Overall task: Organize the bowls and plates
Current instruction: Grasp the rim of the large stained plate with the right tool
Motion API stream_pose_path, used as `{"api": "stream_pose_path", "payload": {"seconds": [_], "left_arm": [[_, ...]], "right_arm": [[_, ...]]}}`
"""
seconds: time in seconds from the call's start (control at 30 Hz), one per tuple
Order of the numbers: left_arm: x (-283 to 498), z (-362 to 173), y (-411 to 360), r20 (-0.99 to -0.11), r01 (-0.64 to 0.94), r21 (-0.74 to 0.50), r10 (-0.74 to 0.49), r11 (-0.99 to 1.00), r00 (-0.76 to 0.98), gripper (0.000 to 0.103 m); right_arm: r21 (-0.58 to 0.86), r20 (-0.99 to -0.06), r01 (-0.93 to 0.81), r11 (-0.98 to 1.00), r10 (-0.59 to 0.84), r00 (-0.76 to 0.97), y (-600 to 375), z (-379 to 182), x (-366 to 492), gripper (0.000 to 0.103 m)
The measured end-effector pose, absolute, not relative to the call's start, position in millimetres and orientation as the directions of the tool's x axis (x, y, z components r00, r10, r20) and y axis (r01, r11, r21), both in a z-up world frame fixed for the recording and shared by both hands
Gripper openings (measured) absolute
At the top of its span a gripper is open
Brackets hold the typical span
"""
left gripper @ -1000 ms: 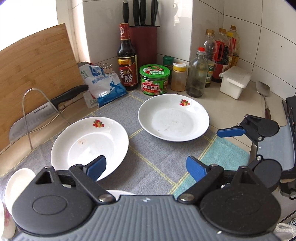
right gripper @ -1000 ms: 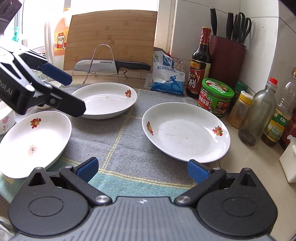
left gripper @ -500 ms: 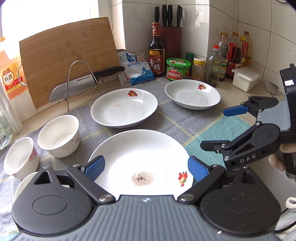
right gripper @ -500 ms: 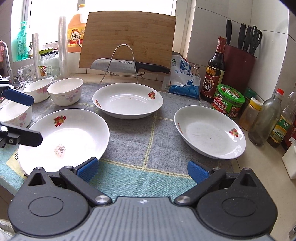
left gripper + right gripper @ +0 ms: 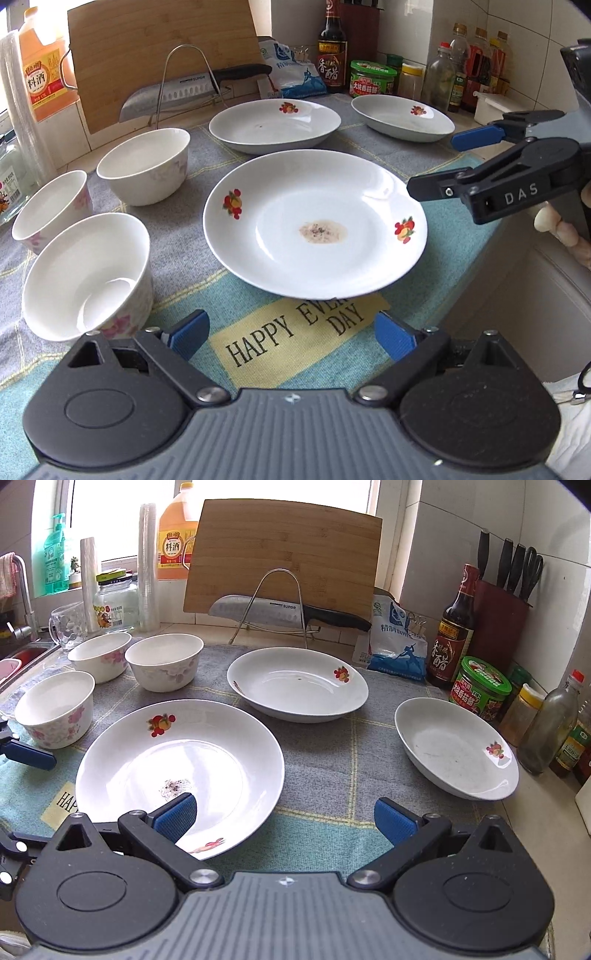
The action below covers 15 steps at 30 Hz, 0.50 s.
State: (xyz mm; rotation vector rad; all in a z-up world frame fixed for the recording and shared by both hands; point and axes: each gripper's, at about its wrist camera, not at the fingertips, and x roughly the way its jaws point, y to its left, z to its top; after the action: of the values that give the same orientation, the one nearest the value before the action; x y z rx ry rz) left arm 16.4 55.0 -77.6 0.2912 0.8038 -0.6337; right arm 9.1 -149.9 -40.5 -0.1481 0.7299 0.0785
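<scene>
The left gripper point(image 5: 291, 334) is being pulled back from the far plates toward the near edge of the cloth point(image 5: 184, 280). The near plate point(image 5: 314, 221) and three bowls are now being seen in the left view. The right gripper point(image 5: 284, 814) is being pulled back and turned left as well. Its left finger point(image 5: 175, 812) is now being held over the near plate point(image 5: 181, 764), where before it was clear of it.
</scene>
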Motion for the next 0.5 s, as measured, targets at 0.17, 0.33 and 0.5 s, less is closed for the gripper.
{"api": "stream_pose_path", "payload": {"seconds": [0.17, 0.33, 0.5], "left_arm": [[23, -90, 52, -0.751, 0.625, -0.015, -0.421, 0.781, 0.508, 0.096], [28, -95, 44, -0.737, 0.633, -0.012, -0.435, 0.774, 0.518, 0.096], [35, -99, 35, -0.717, 0.645, 0.010, -0.444, 0.764, 0.537, 0.099]], "right_arm": [[-0.121, -0.685, -0.152, 0.981, 0.028, 0.728, -143, -41, 11, 0.103], [-0.096, -0.698, -0.162, 0.982, 0.050, 0.715, -145, -43, 15, 0.103], [-0.073, -0.712, -0.174, 0.982, 0.071, 0.698, -148, -48, 20, 0.103]]}}
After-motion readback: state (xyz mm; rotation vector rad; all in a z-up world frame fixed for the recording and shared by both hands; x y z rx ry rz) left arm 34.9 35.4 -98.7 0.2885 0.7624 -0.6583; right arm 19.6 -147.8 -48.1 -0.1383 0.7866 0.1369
